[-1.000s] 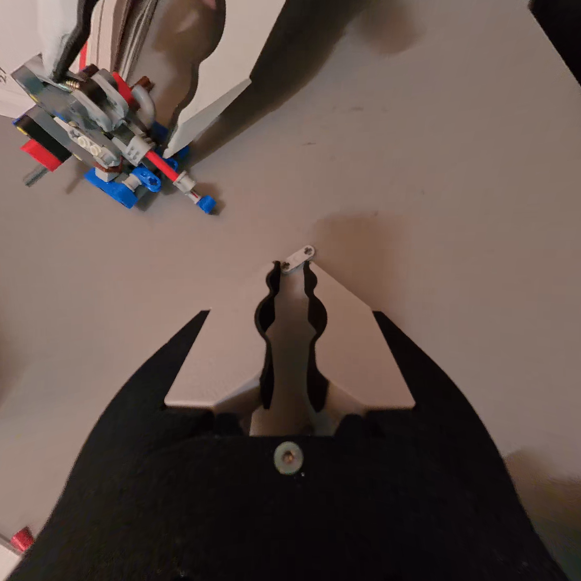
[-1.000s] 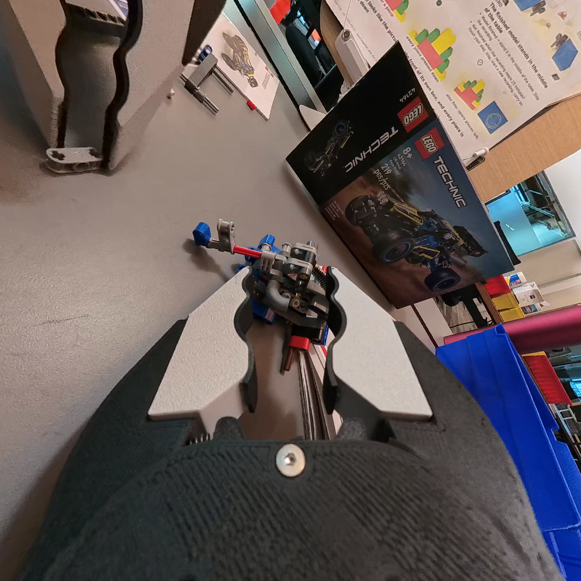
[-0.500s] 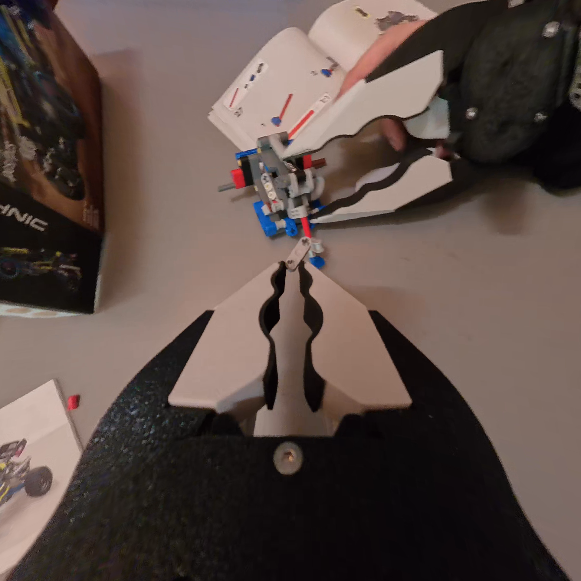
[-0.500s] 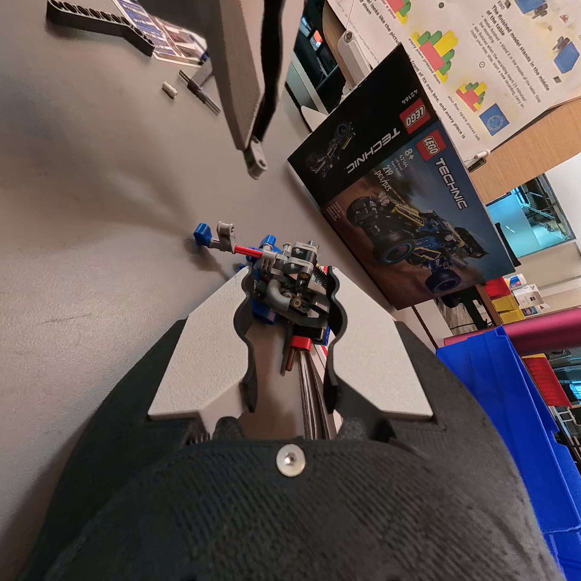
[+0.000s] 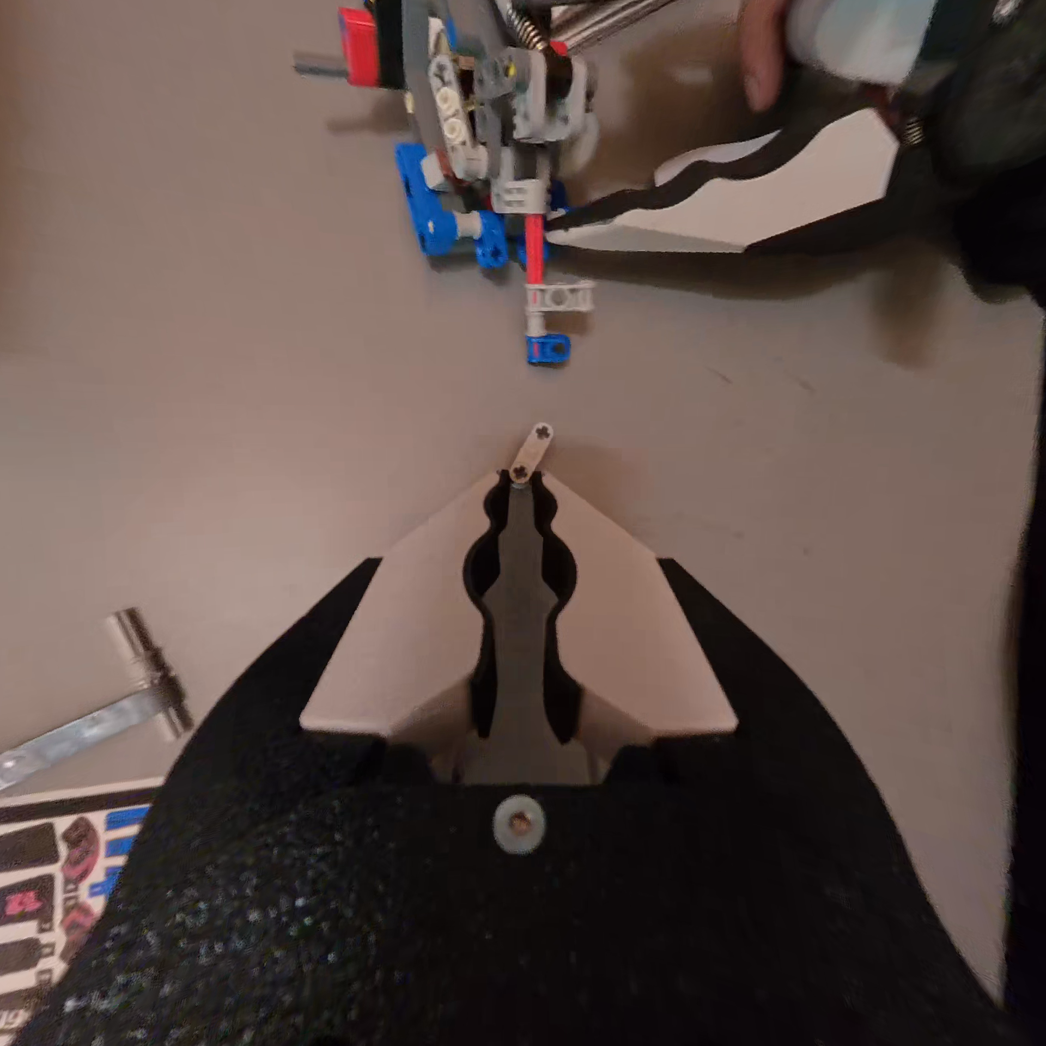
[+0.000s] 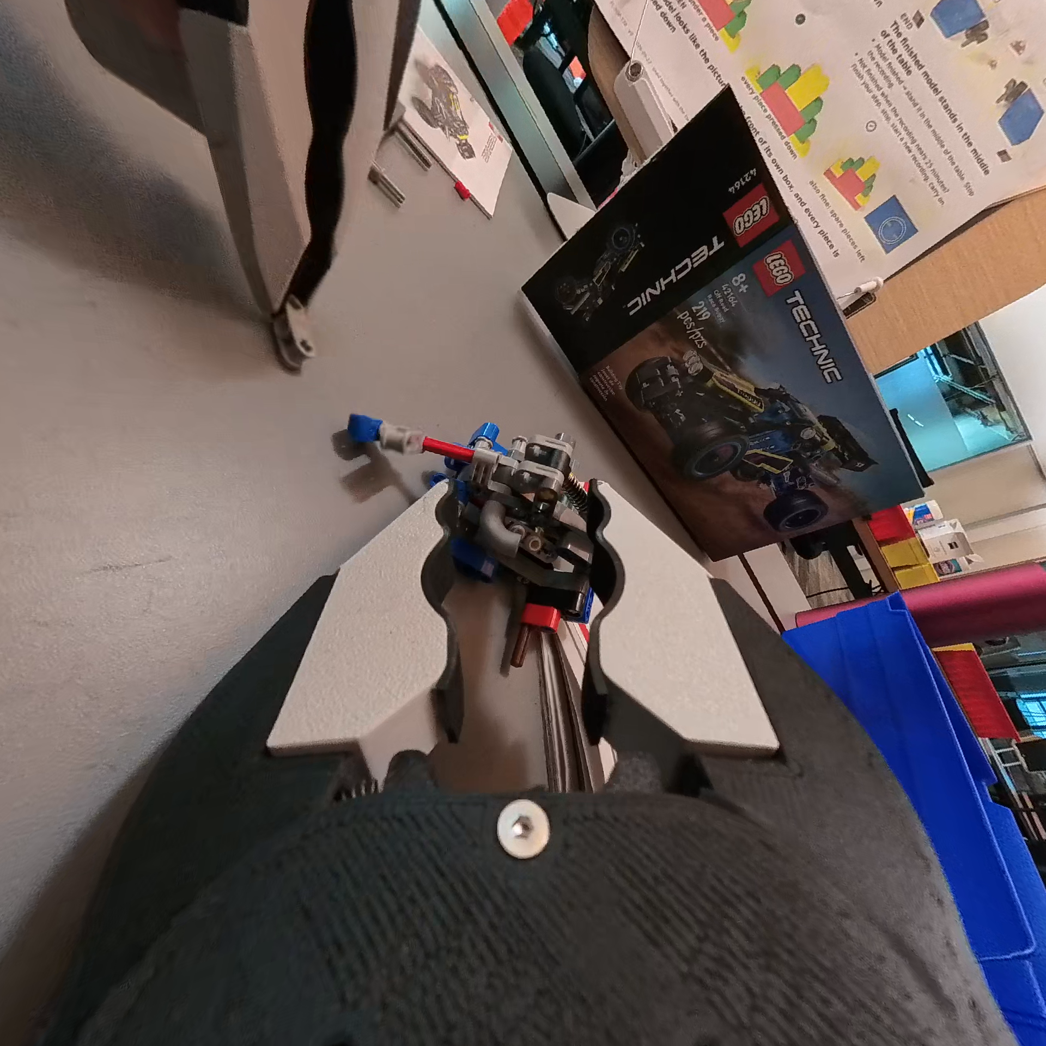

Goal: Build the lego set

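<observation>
The left gripper [image 5: 521,481] pinches a small light-grey two-hole link [image 5: 531,457] by its near end, its fingertips [image 5: 500,488] nearly together on the piece, which juts out toward 12 o'clock above the grey table [image 5: 198,368]. Farther off at 12 o'clock lies a partly built brick model [image 5: 487,130] — grey, blue and red — with a red axle [image 5: 533,249] running back toward the gripper, ending in a grey connector [image 5: 557,298] and a blue end piece [image 5: 548,349]. The right gripper [image 6: 518,509] is clamped on that model [image 6: 526,498], both pads pressing its sides with the jaws held wide; in the left wrist view it reaches in from 2 o'clock, with a person's fingers [image 5: 761,62] behind it. A metal T-shaped tool [image 5: 141,685] and a sticker sheet [image 5: 51,883] sit at 8 o'clock of the left gripper. From the right wrist, the set's box [image 6: 736,362] stands at 2 o'clock, a blue bin [image 6: 917,764] at 4 o'clock, and an instruction booklet [image 6: 453,124] at 12 o'clock.
</observation>
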